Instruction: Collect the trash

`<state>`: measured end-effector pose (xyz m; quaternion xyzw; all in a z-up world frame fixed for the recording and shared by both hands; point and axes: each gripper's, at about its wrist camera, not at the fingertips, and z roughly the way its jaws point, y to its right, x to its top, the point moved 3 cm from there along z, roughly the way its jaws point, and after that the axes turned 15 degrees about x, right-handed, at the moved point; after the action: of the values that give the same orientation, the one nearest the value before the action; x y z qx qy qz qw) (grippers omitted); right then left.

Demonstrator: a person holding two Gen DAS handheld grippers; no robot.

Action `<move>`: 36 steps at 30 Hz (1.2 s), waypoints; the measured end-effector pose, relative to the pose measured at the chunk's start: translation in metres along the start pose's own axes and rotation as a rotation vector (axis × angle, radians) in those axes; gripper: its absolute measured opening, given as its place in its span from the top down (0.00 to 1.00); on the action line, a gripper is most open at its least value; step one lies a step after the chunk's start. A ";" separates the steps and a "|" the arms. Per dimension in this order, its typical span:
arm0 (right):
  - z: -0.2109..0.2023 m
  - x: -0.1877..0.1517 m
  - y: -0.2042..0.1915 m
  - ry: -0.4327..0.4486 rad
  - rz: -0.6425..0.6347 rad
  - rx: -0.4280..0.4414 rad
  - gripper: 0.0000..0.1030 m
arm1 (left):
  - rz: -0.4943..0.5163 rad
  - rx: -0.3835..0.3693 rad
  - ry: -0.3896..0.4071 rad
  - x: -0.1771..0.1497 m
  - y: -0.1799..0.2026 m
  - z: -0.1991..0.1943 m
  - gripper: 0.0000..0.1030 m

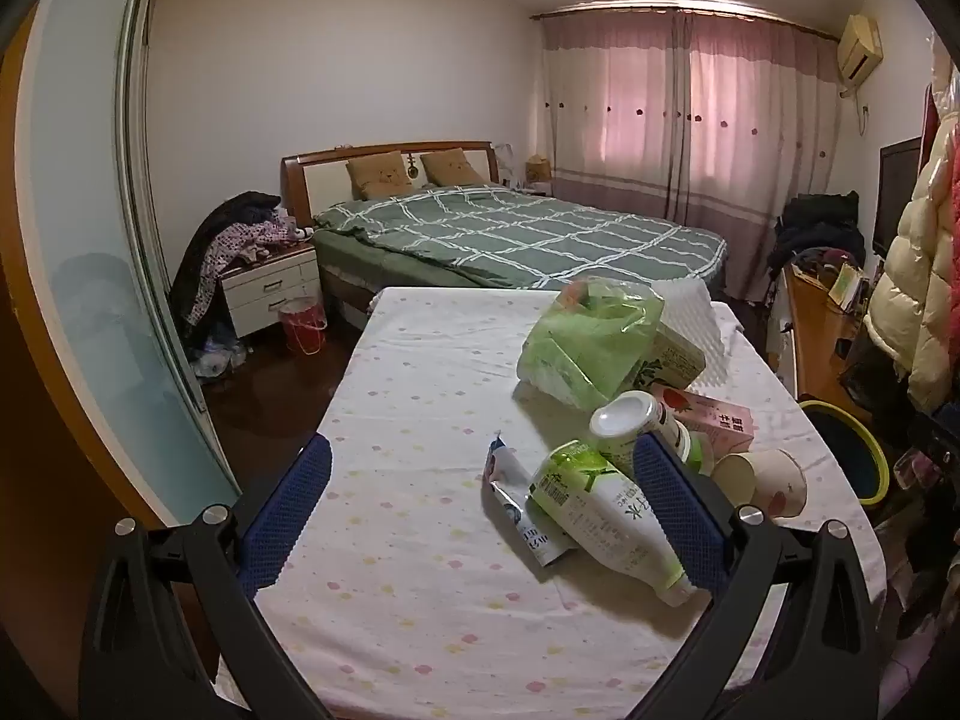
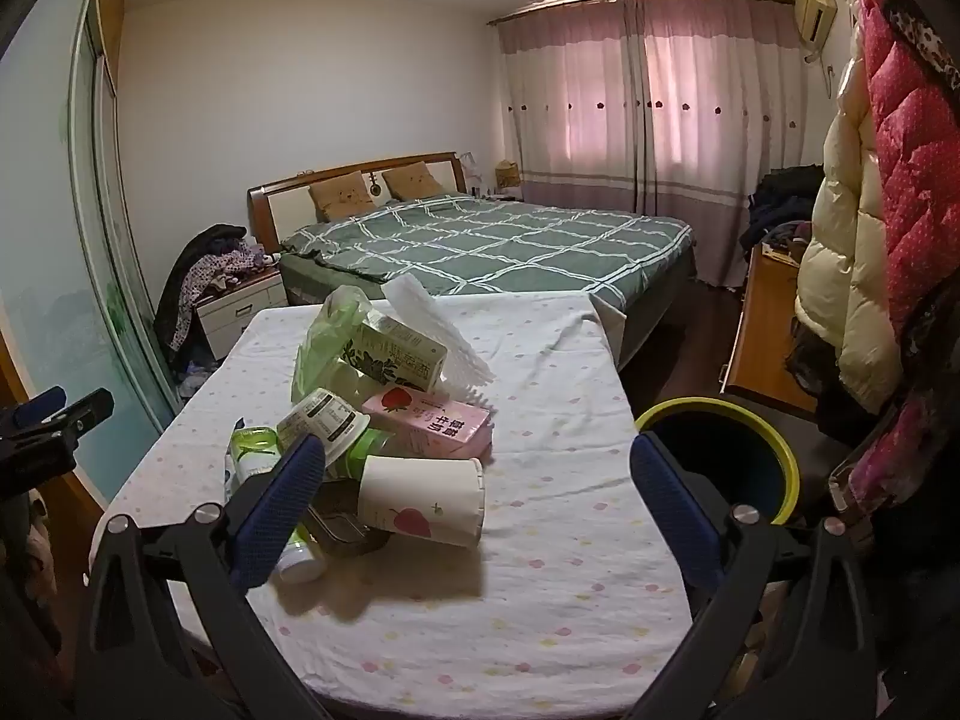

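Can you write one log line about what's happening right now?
left gripper: open, empty | right gripper: open, empty | trash: paper cup, pink carton on table | bin: beside table

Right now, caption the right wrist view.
Open right gripper above white paper cup and pink strawberry-milk carton, beside yellow-rimmed bin.

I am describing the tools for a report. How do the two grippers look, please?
Both look identical: the left gripper and right gripper have black angular frames with silver round bolts. The jaws carry blue pads with a fine dotted texture. No cables, markings or sleeves are visible.
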<state>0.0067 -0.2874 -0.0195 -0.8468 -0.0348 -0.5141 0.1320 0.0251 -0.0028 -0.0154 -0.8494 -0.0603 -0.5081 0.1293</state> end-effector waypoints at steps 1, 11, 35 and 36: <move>0.000 0.000 0.000 -0.004 0.005 0.001 0.06 | 0.000 -0.004 -0.004 -0.001 0.001 -0.001 0.04; 0.005 0.000 -0.002 -0.015 -0.004 0.004 0.06 | -0.018 -0.062 -0.031 0.001 0.005 0.005 0.04; 0.016 0.000 -0.005 -0.027 0.016 0.015 0.06 | -0.025 -0.065 -0.054 -0.004 0.002 0.012 0.04; 0.016 0.000 -0.004 -0.027 0.019 0.018 0.06 | -0.025 -0.065 -0.054 -0.005 0.002 0.011 0.04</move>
<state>0.0199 -0.2797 -0.0254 -0.8527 -0.0331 -0.5012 0.1438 0.0329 -0.0011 -0.0251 -0.8656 -0.0579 -0.4885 0.0935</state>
